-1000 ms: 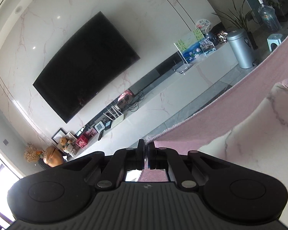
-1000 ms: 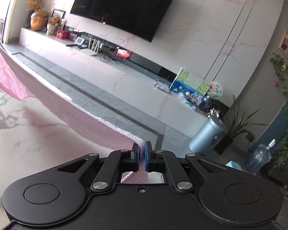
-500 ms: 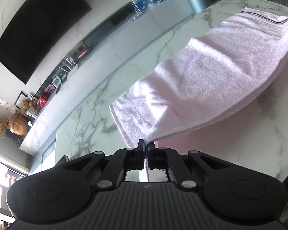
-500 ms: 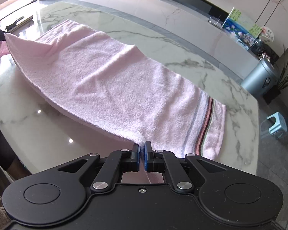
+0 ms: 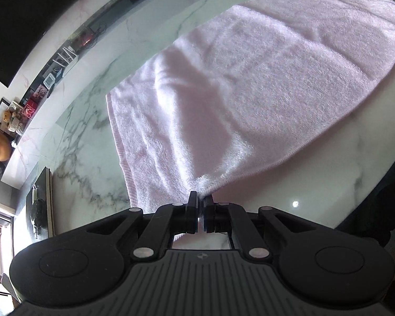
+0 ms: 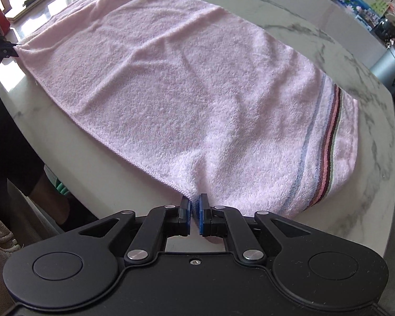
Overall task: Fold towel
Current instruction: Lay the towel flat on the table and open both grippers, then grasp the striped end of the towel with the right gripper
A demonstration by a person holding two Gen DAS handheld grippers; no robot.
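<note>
The pink towel [image 6: 197, 84] is laid out on the marble table [image 6: 329, 39], and it appears to be doubled already: in the left wrist view an upper layer is seen draped over a lower one, whose ribbed hem [image 5: 118, 142] shows at the left. The first fold is therefore judged to be as good as made. One near corner is caught between the tips of the left gripper [image 5: 200, 205], the other near corner between the blue pads [image 6: 203, 216] of the right gripper [image 6: 194, 210]. The jaws of both are opening, a narrow gap being visible in each, with the cloth still between them, so the corners are judged to be in the act of release. The striped end [image 6: 326, 142] is seen lying flat at the right. Some soft wrinkles are left across the middle. What remains is judged to be the letting go, a smoothing, and probably a further fold to bring the towel to a compact shape.
</note>
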